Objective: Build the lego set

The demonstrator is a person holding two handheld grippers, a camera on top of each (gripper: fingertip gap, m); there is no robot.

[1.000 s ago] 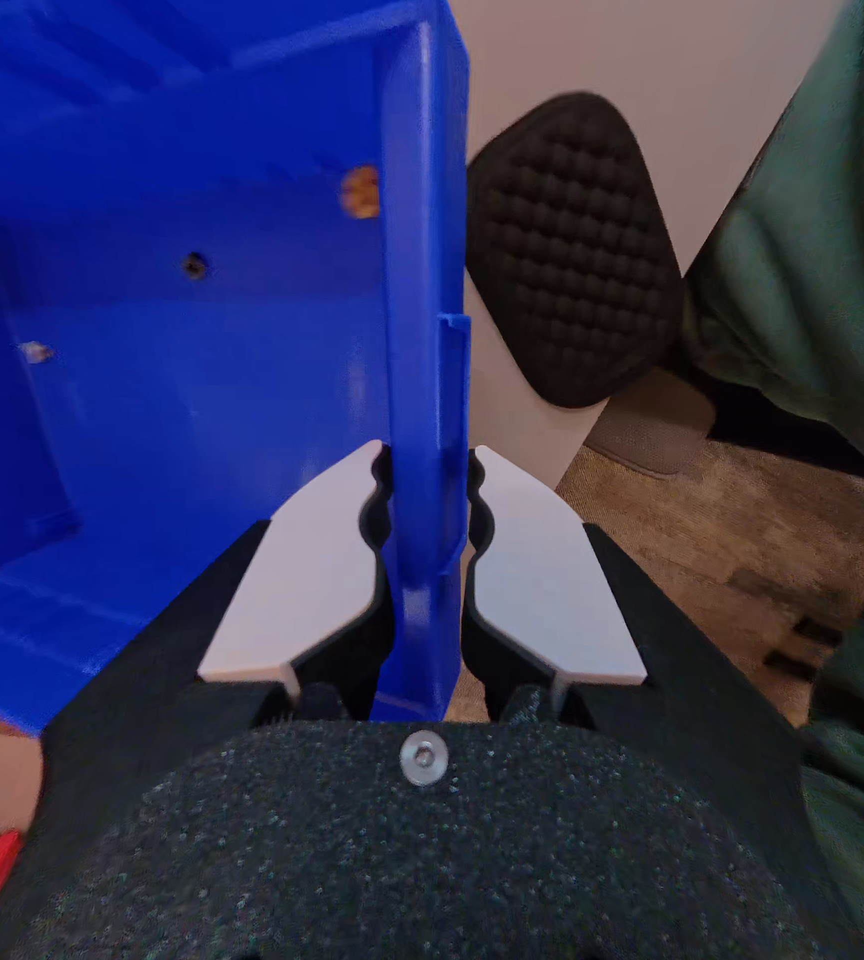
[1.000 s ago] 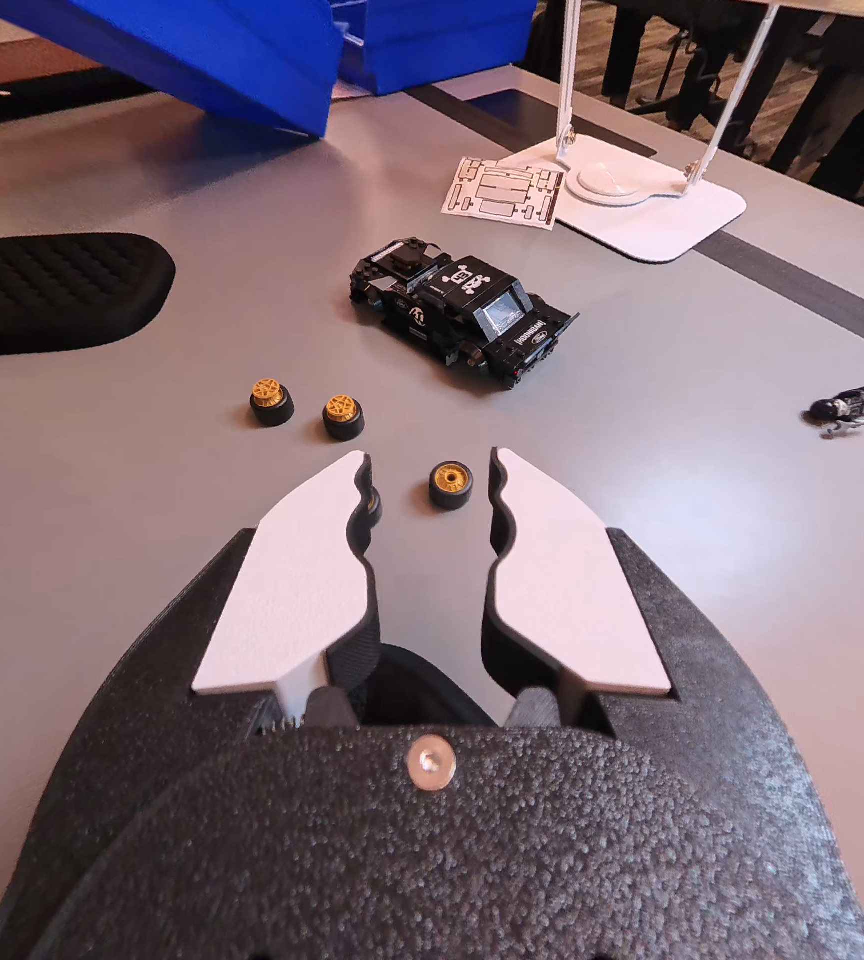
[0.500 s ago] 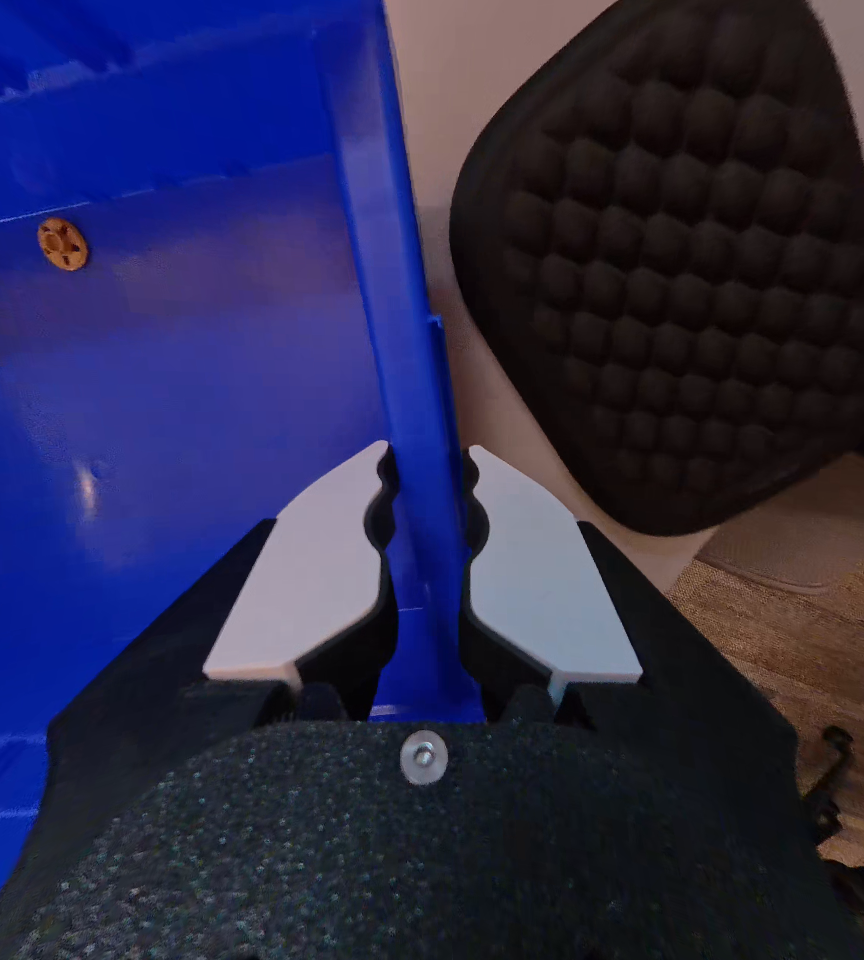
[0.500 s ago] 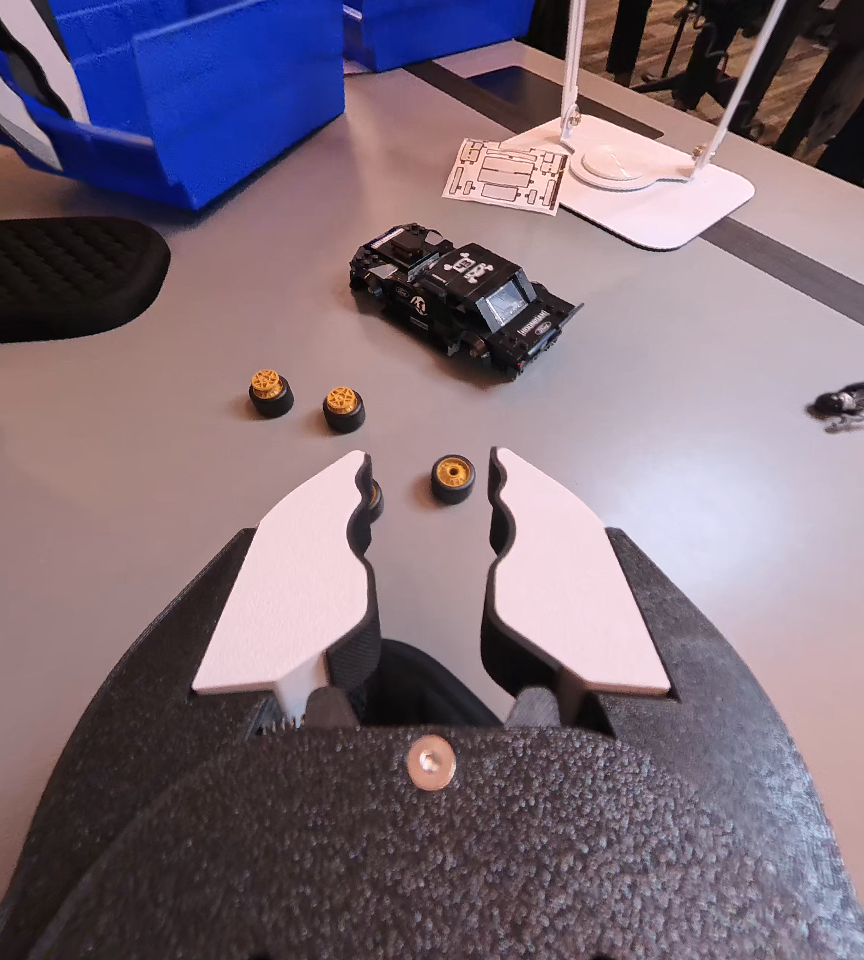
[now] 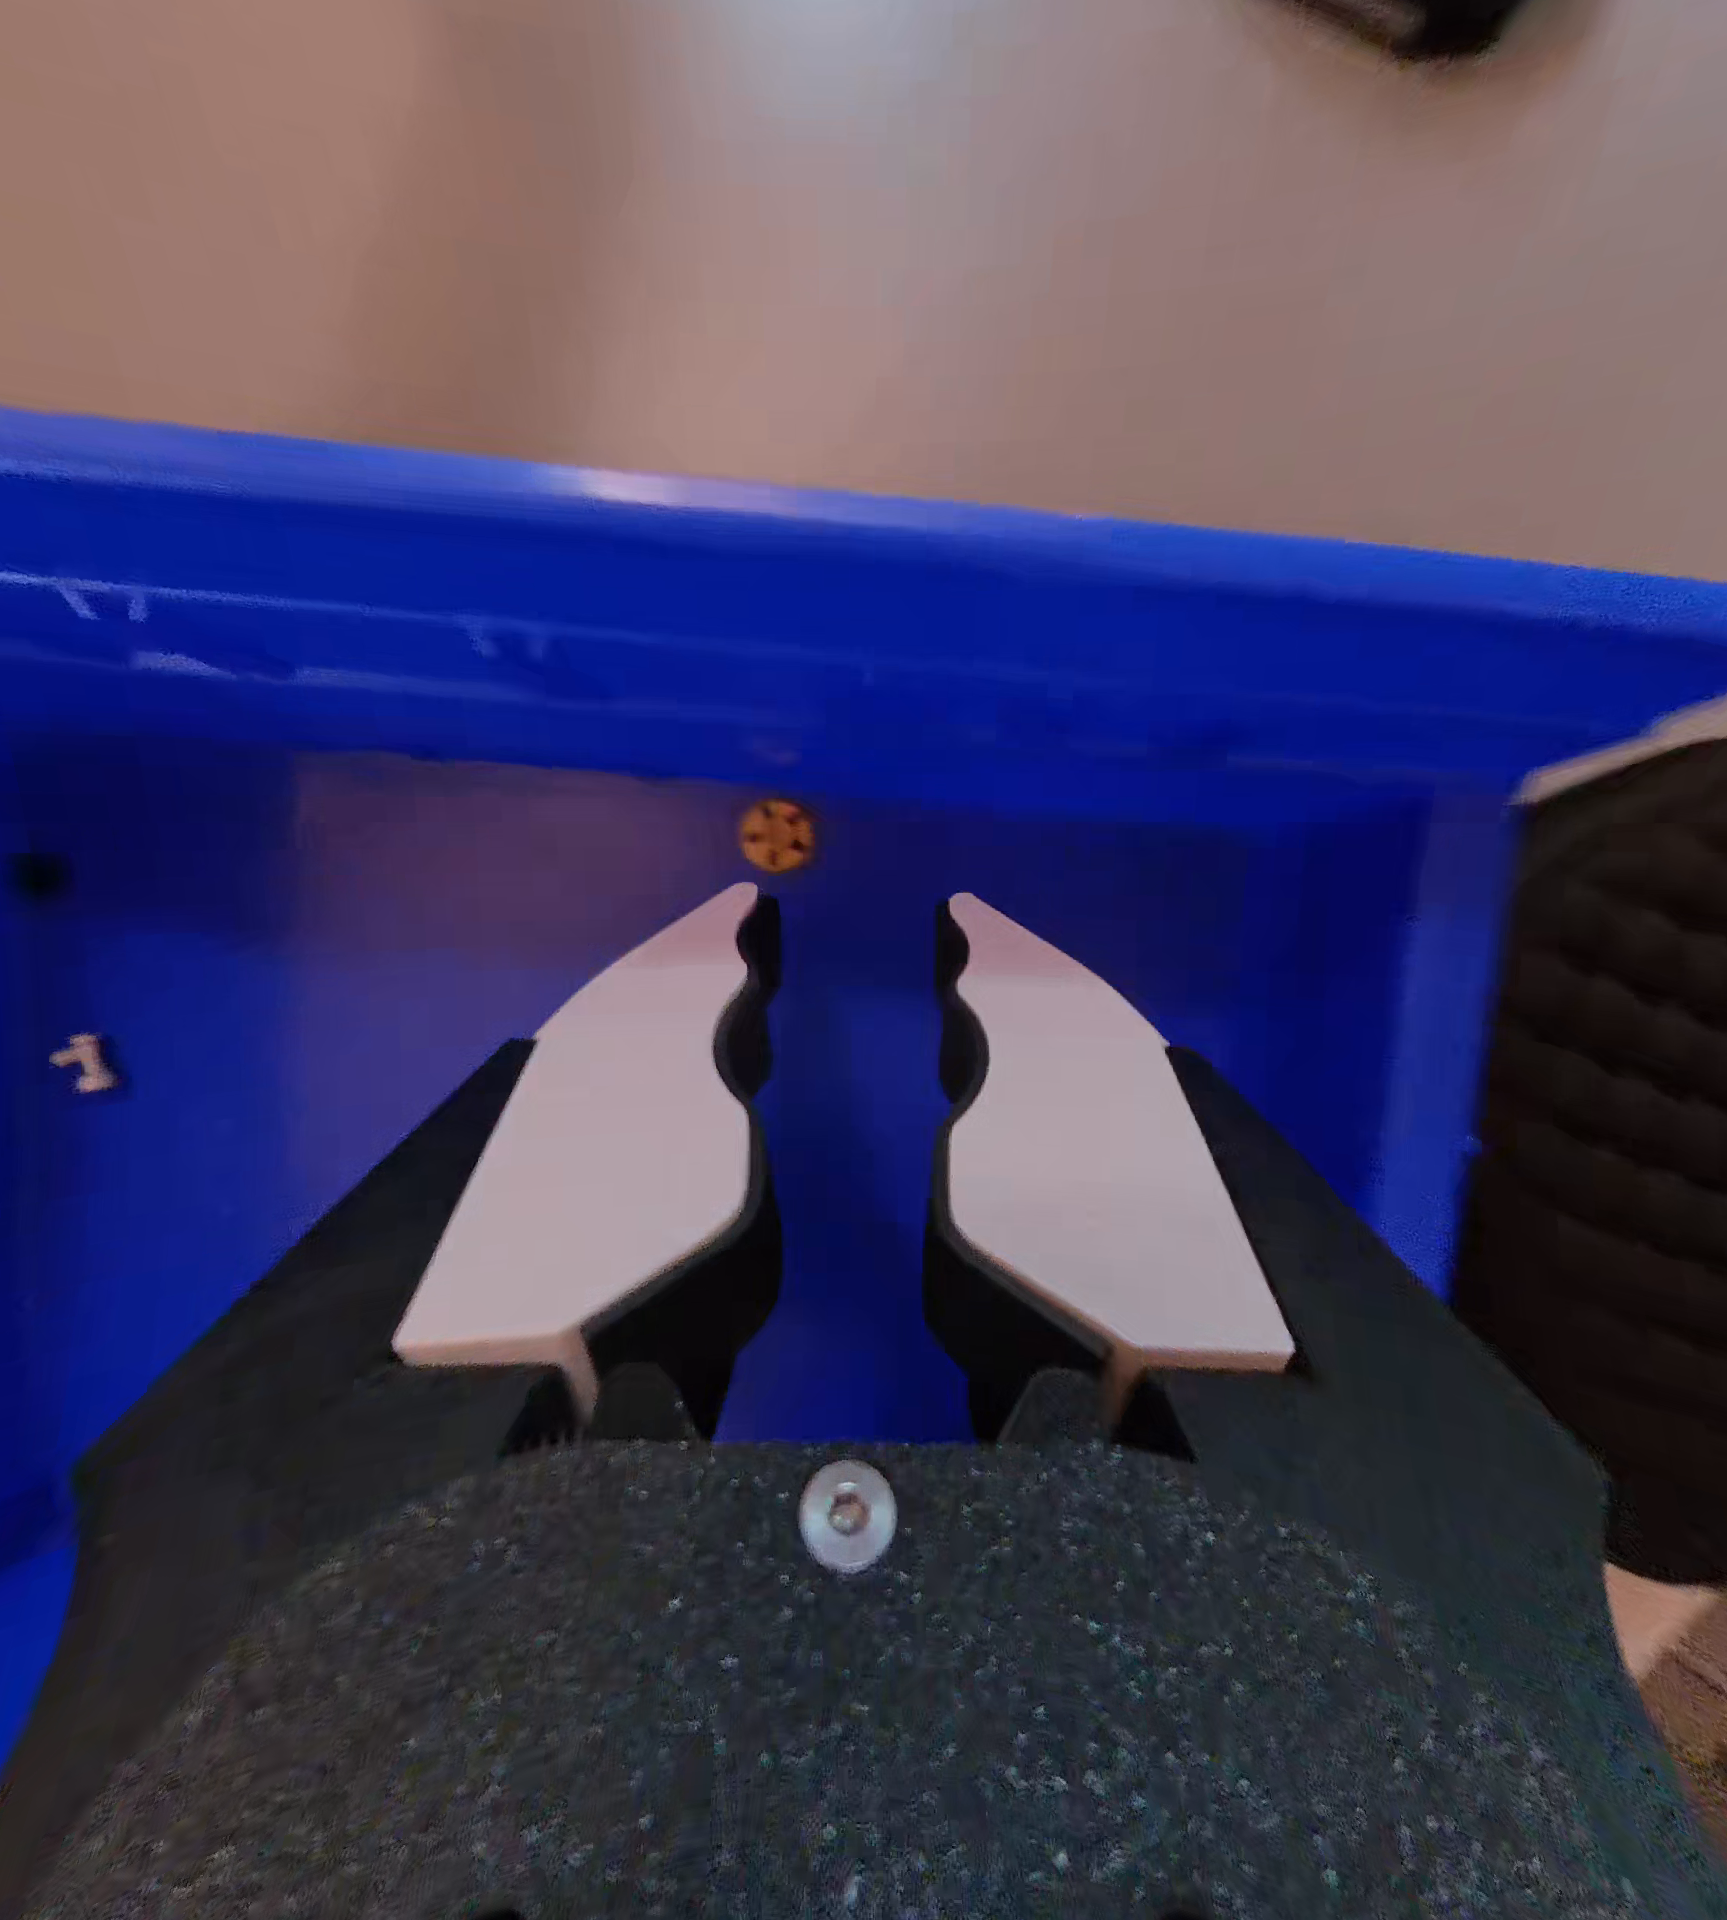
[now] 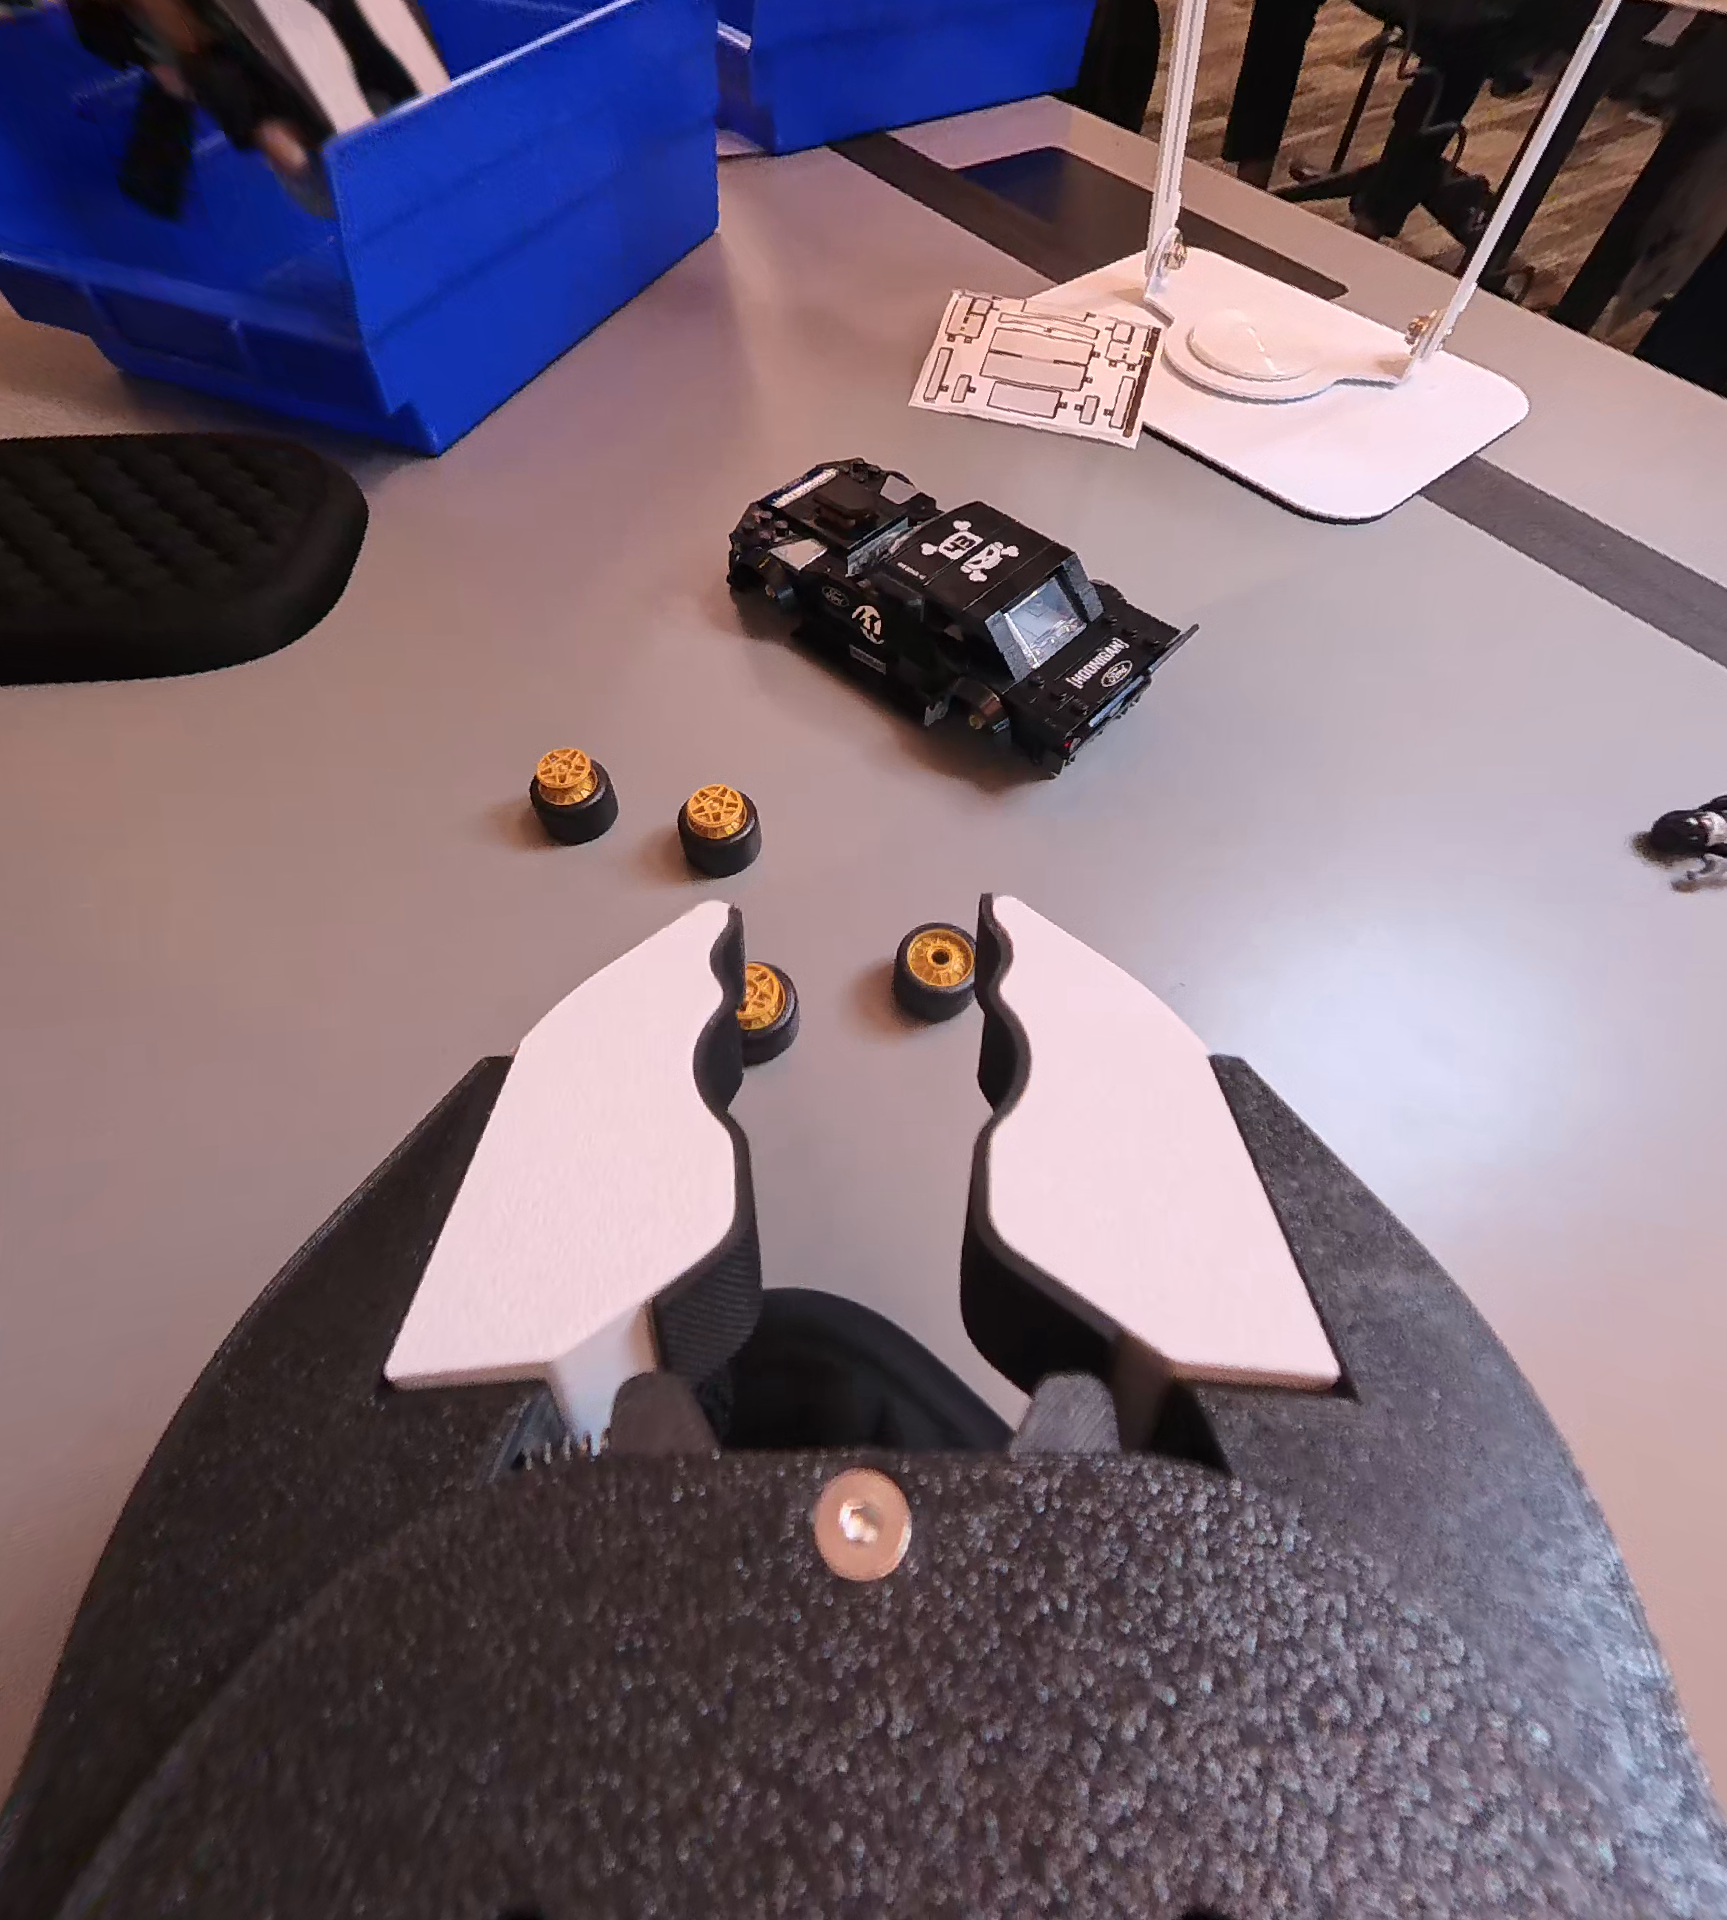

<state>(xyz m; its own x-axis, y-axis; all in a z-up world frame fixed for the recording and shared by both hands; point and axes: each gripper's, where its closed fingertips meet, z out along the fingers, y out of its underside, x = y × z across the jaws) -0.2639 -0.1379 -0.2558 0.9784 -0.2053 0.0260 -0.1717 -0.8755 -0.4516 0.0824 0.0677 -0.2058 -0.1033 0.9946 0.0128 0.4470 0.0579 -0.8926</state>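
Left wrist view: my left gripper (image 5: 848, 904) parted, empty, inside blue bin (image 5: 838, 623) | right gripper (image 6: 854, 914) parted, empty above tabletop (image 6: 1254, 1039), wheels (image 6: 932, 971) between tips.

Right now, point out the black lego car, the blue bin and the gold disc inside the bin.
black lego car (image 6: 952, 613), right wrist view, on its roof.
blue bin (image 6: 516, 197), right wrist view, on its outer side wall.
gold disc (image 5: 778, 834), left wrist view, on its face.
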